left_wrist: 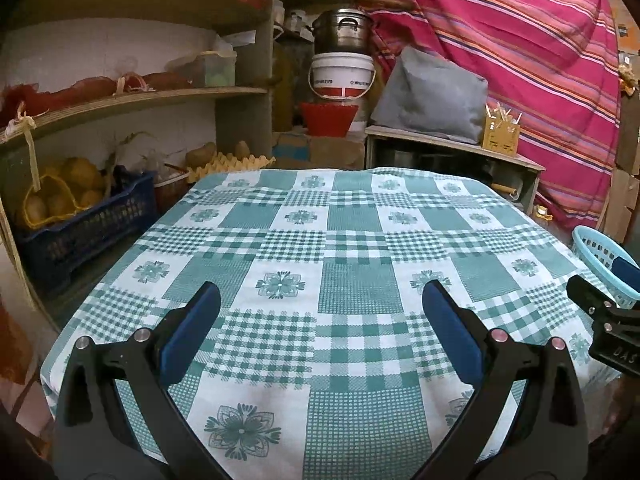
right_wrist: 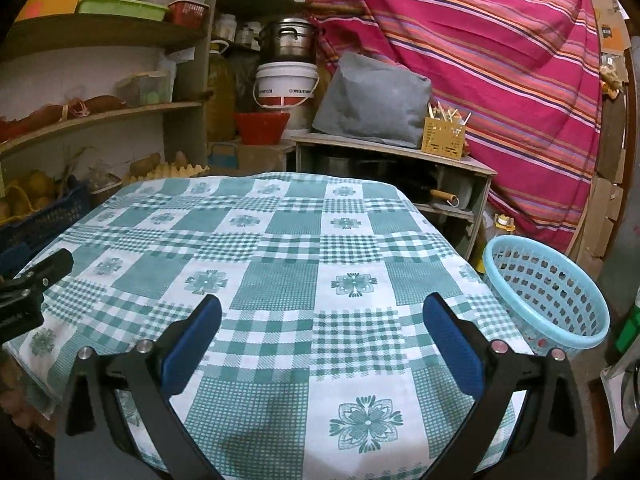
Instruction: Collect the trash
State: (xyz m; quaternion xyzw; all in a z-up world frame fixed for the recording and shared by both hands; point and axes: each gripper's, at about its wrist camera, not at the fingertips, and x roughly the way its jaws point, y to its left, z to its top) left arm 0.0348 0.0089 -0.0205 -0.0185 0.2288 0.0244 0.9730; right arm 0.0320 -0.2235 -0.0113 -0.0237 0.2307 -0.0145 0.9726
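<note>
Woven matt tablecloth; glossy perforated plastic basket; shiny metal pot; bare wooden shelves.

The embossed letters "DAS" are read on the black plastic tool; the white bucket's label is illegible.

Right gripper, jaws wide apart, above checked tablecloth; light-blue perforated basket at three o'clock, beside table edge.

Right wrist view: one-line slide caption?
Right gripper, jaws open and empty, above a green checked tablecloth; light blue basket at the table's right edge.
</note>
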